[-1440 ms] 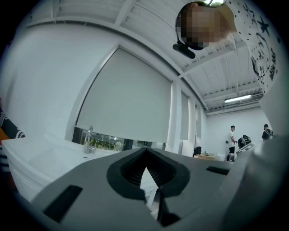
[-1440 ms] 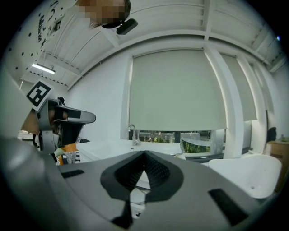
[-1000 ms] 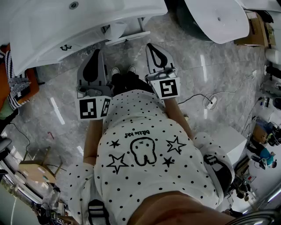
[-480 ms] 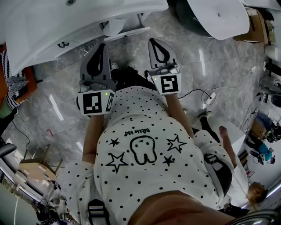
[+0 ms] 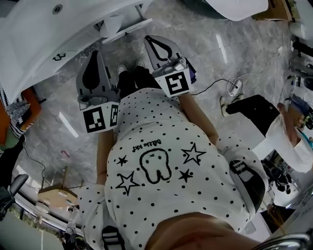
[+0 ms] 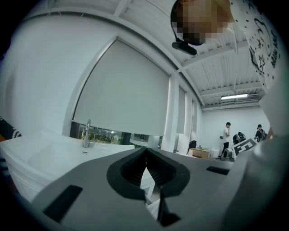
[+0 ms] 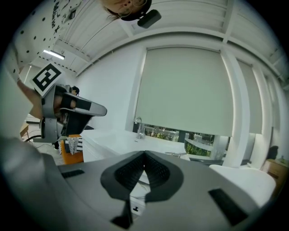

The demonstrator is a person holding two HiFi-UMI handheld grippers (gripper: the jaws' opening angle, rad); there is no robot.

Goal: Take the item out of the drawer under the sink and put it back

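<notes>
The white sink [image 5: 39,34] runs across the upper left of the head view, with a white ledge [image 5: 124,30] jutting out under its edge; no open drawer or item shows. My left gripper [image 5: 96,54] and right gripper [image 5: 149,40] are held side by side in front of my body, pointing toward the sink, both shut and empty. In the left gripper view the jaws [image 6: 145,152] meet, with the sink's faucet [image 6: 86,133] beyond them. In the right gripper view the jaws [image 7: 144,156] are also closed, the faucet [image 7: 139,126] is ahead and the left gripper [image 7: 67,113] is to the left.
Grey marble floor lies below. A white tub [image 5: 234,7] sits at top right, and a cable with a round plug [image 5: 234,88] trails on the floor. A person in white [image 5: 288,141] stands at right. An orange stool with a striped cloth [image 5: 12,114] is at left.
The head view has swung, so sink and grippers sit further up and left. A person in white has come into view at right. Both grippers stay shut.
</notes>
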